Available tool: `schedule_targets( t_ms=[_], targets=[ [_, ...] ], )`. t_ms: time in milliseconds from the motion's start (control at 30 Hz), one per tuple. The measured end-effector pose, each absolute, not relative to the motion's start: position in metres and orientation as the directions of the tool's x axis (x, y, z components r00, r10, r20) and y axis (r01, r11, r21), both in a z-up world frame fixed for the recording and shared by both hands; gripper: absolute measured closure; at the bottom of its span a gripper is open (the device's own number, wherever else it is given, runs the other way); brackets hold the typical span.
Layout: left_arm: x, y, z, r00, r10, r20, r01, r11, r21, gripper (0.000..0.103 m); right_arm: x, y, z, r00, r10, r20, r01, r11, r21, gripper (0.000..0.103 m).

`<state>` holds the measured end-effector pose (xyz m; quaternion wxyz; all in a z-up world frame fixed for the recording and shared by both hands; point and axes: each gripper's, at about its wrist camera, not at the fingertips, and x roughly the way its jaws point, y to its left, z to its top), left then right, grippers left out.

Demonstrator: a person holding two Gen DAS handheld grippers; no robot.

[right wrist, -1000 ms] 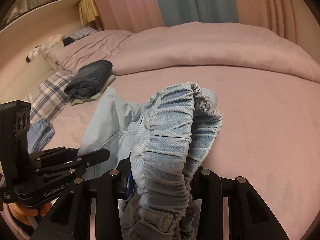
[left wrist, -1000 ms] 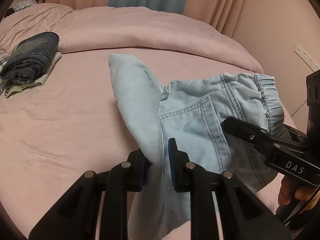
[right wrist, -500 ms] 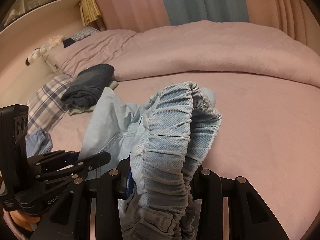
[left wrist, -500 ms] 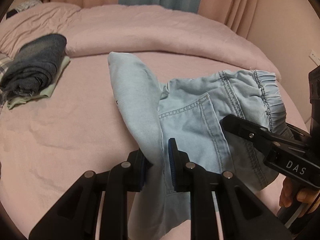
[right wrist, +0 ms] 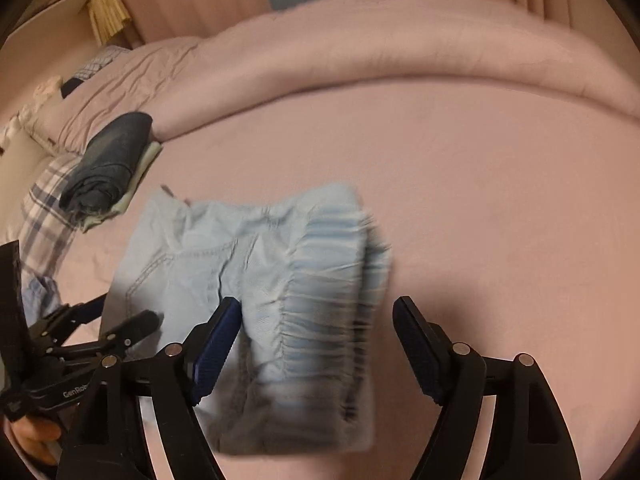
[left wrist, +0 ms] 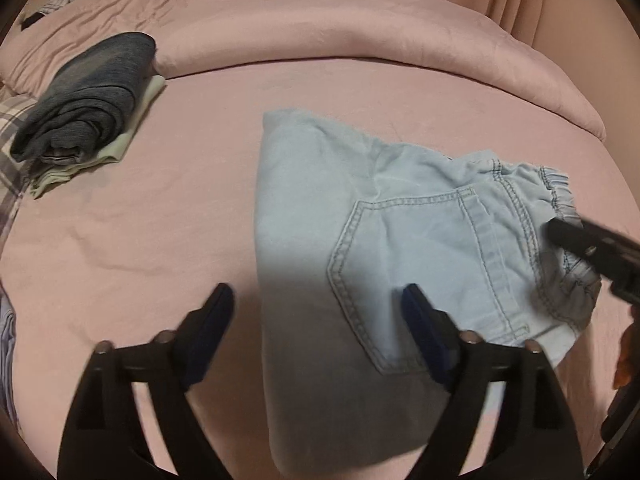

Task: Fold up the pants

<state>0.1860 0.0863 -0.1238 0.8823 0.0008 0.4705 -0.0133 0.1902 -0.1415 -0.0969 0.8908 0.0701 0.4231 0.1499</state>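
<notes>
Light blue denim pants (left wrist: 400, 248) lie folded on the pink bed (left wrist: 160, 240), back pocket up, elastic waistband at the right. My left gripper (left wrist: 316, 312) is open above their near edge, holding nothing. My right gripper (right wrist: 316, 320) is open just above the gathered waistband (right wrist: 320, 280), which looks motion-blurred in the right wrist view. The right gripper's tip (left wrist: 576, 240) shows at the waistband in the left wrist view; the left gripper (right wrist: 120, 324) shows at the pants' left side in the right wrist view.
A folded dark grey garment (left wrist: 88, 92) sits on a pale green one at the back left of the bed. A plaid cloth (right wrist: 44, 208) lies at the left edge. A rolled pink duvet (left wrist: 360, 32) runs along the back.
Both grippers have opened and let go of the pants, which have dropped flat onto the bed. Both grippers have lifted back from the cloth.
</notes>
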Motion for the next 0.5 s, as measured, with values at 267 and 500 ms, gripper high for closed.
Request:
schedule_targets(
  t_ms=[267, 500],
  targets=[
    [0.169, 0.077, -0.111, 0.588, -0.027, -0.808, 0.022, 1.0, -0.018, 0.001, 0.143, -0.138, -0.07, 0.719, 0.304, -0.625, -0.327, 0.941, 0.082, 0.045],
    [0.174, 0.061, -0.132, 0.544, -0.034, -0.838, 0.046, 0.999, -0.011, 0.001, 0.152, -0.113, -0.119, 0.646, 0.234, -0.727, -0.386, 0.921, -0.046, 0.055]
  ],
)
